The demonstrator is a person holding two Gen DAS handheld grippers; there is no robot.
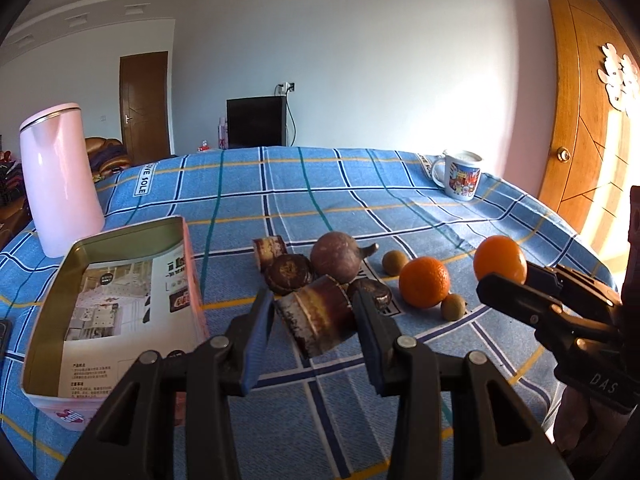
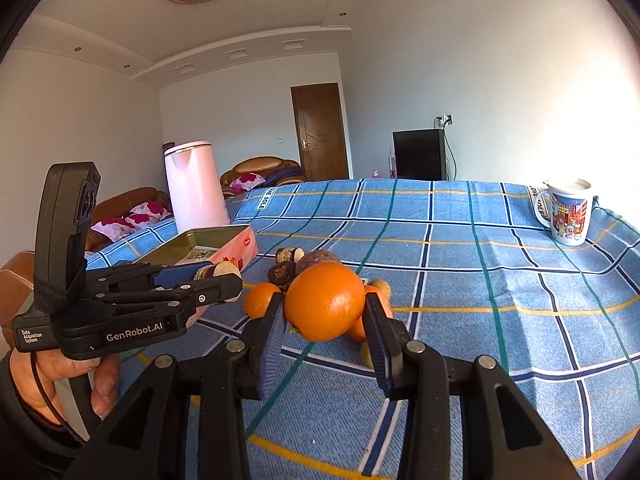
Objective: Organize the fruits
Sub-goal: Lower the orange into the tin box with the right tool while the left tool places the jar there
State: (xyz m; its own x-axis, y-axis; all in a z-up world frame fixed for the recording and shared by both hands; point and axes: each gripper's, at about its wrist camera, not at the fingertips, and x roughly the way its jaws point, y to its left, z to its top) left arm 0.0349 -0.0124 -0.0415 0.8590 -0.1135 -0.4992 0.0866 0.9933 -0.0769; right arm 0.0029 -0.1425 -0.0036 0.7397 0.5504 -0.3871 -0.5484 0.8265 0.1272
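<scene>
Fruit lies scattered on a bench (image 1: 400, 200) under a blue checked cloth, with both grippers lifted and loaded. First concern: the left gripper (image 1: 314, 320) pinches a short brown cane-like chunk (image 1: 320, 316) across its rounded sides, tilted, so it could roll out of the pads on the way to the open tin box (image 1: 52, 300) at nine o'clock in the left wrist view. The orange (image 2: 325, 300) in the right gripper (image 2: 325, 312) is smooth and round; it looks gripped near its lower half, so a jolt could squirt it free onto the cluster below. A dropped piece could scatter the small round brown fruits (image 1: 453, 306) or roll toward the bench edge.

Left fingers (image 1: 260, 320) are narrowed to a modest gap and clenched on the brown chunk, which appears clear of the cloth. Right fingers (image 2: 274, 328) stand at a similar gap, pressing either side of the orange at the centre of the right wrist view.

A second orange (image 1: 424, 282), a large brown bulb-shaped fruit (image 1: 335, 257) and dark water-chestnut-like pieces (image 1: 289, 274) rest at twelve o'clock beyond the left fingers. The box holds only printed paper, no fruit
</scene>
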